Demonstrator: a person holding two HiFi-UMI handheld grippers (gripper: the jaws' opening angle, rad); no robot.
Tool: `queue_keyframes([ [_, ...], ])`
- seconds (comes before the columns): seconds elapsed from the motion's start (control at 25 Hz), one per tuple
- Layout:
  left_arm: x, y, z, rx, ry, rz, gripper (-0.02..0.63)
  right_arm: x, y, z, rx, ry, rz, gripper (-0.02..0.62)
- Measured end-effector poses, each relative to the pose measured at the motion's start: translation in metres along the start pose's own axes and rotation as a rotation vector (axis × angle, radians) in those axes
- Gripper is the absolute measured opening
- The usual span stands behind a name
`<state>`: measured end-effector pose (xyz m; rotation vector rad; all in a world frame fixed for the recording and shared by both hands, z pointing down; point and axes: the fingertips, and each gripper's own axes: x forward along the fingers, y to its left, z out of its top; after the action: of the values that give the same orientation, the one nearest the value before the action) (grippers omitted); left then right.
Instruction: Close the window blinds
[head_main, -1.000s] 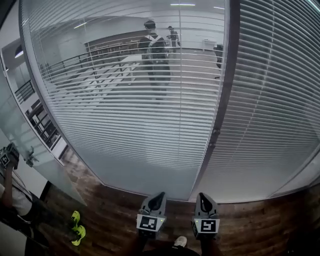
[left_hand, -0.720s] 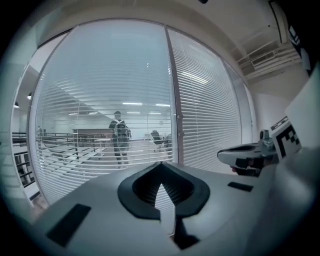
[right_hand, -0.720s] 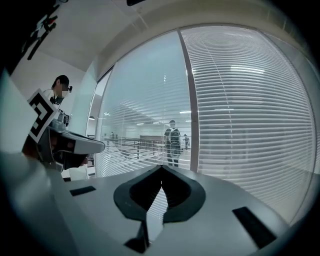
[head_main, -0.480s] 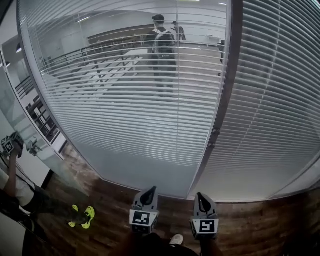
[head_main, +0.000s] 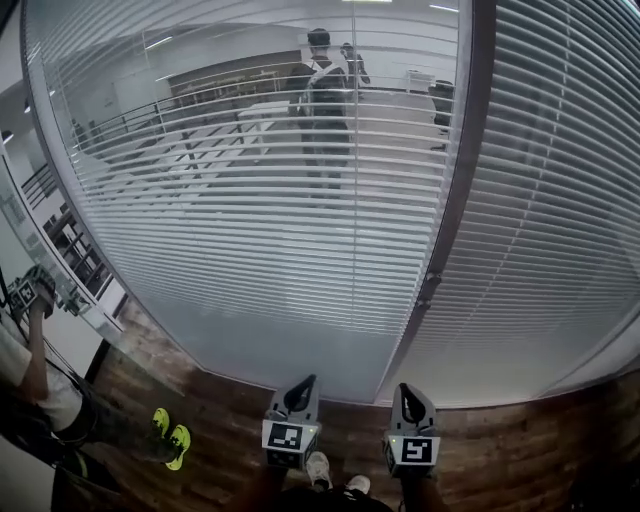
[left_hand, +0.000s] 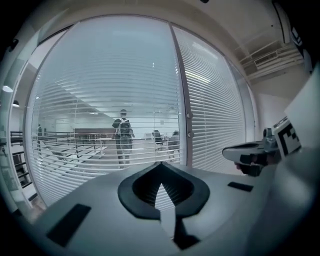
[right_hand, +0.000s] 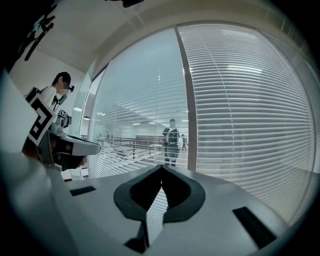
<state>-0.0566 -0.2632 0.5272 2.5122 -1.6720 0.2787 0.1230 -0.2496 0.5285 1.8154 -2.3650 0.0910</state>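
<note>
Two hand-held grey grippers with marker cubes, the left gripper (head_main: 303, 392) and the right gripper (head_main: 410, 396), point forward low over the dark wooden plank floor (head_main: 200, 400). Each has its jaws pressed together on nothing. White horizontal-slat window blinds fill the glass wall ahead, well apart from both tips. The left blind panel (head_main: 250, 220) has slats tilted open enough to see through, while the right blind panel (head_main: 560, 220) looks nearly shut. Between them stands a dark vertical frame post (head_main: 455, 190) carrying a small fitting (head_main: 430, 287) — possibly the slat control, too small to tell. It lies almost straight ahead of the right gripper, so that hand seems the nearer one.
</note>
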Motion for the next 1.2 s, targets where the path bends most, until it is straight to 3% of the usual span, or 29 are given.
queue_keyframes([
  [0.36,0.007,0.011,-0.007,-0.012,-0.006,-0.035,0.0,0.001,0.005,0.005,-0.017,-0.036,-0.049,0.003],
  [0.68,0.007,0.008,0.002,0.017,-0.064,-0.118,0.0,0.004,0.013,0.01,-0.015,-0.046,-0.098,0.003],
  [0.96,0.044,0.012,0.017,0.042,-0.034,-0.206,0.0,0.03,0.004,0.023,0.017,-0.078,-0.158,0.003],
  [1.2,0.047,0.016,0.026,0.045,-0.056,-0.203,0.0,0.037,-0.005,0.039,0.024,-0.132,-0.17,0.003],
])
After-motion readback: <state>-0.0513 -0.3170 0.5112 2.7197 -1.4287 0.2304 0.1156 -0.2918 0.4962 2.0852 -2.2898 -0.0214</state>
